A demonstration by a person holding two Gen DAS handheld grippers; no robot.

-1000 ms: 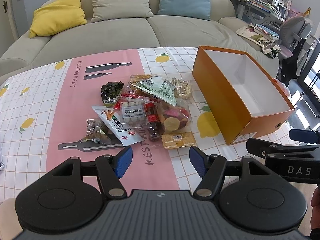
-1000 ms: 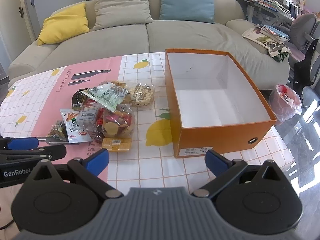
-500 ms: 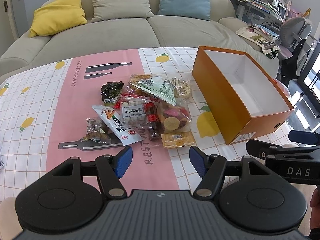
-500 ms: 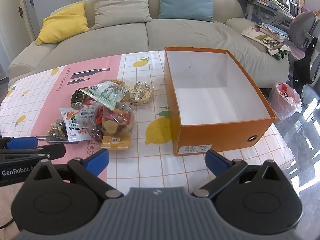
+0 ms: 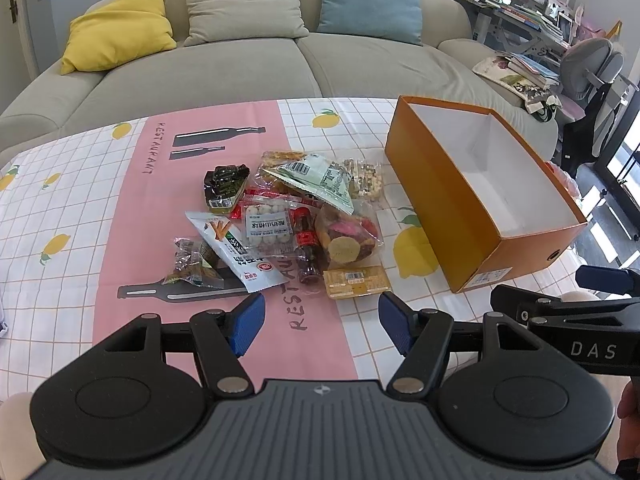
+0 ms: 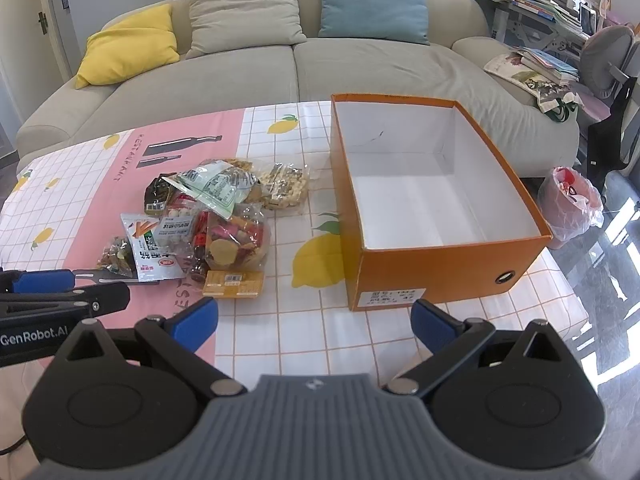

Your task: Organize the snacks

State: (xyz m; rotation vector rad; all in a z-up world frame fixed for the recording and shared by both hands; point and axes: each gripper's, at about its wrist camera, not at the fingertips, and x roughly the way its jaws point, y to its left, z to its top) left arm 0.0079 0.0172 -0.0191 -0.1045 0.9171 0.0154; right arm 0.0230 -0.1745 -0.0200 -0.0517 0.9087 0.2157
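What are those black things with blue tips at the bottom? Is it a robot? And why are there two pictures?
It's not a robot. A person holds two grabbing tools, one in each hand, and each tool carries a camera looking out along its two blue-tipped fingers. So one picture comes from the left gripper, the other from the right gripper. Each camera also catches the other tool at the edge of its picture.

Both grippers are open and hold nothing.

On the table, covered with a pink-and-white lemon cloth, lies a pile of snacks: bags of chips, nuts and sweets, with a flat yellow packet nearest the person. To the right of the pile stands an orange box, white inside, with nothing in it. Behind the table is a sofa with cushions.
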